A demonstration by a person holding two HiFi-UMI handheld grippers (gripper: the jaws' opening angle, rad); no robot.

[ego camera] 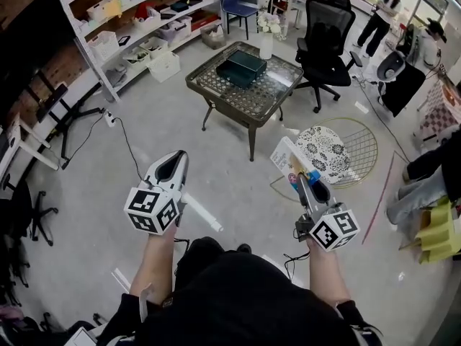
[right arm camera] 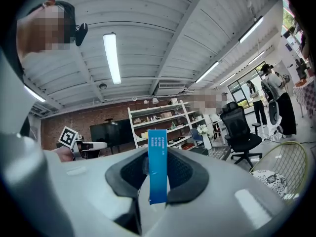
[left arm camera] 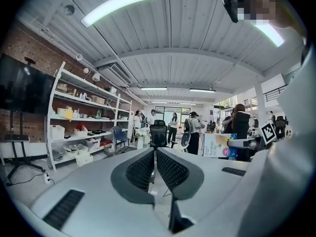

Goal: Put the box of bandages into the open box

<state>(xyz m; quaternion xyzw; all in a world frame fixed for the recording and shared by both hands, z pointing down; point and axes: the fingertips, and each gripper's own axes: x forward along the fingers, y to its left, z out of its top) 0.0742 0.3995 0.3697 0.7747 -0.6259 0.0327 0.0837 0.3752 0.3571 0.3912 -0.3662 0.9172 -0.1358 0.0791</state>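
The box of bandages, white with a blue edge, is clamped in my right gripper, which I hold low at the right over the floor. In the right gripper view its blue edge stands upright between the pads of the right gripper. My left gripper is held low at the left, shut and with nothing in it; its pads meet at the tips. The open dark green box lies on a glass-topped table well ahead of both grippers.
A white vase with flowers stands at the table's far corner. Behind it is a black office chair; a round wire chair with a patterned cushion is just beyond my right gripper. Shelving lines the left wall. People stand at the back right.
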